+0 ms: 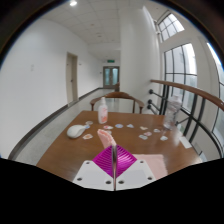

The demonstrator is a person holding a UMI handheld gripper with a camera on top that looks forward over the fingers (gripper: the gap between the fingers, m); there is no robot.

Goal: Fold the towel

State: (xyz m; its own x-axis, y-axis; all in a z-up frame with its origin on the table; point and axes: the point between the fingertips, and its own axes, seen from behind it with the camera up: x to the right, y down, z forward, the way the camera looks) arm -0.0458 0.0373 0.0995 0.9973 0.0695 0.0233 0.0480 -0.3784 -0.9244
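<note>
Bright corridor, tall windows, wooden counter (70,150) | gripper view: hand-held gripper (114,165) fingers closed, magenta pads meeting, nothing between | no towel clearly identifiable; pale bundle (77,131) beyond and left of fingers may be it, long axis unclear | bottle (102,110) and small scattered items farther ahead

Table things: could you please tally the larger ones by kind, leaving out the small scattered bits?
Pink bottle: 1
White rounded object: 1
Pale upright object: 1
Total: 3
The gripper, fingers shut, is at the near edge of the table.
</note>
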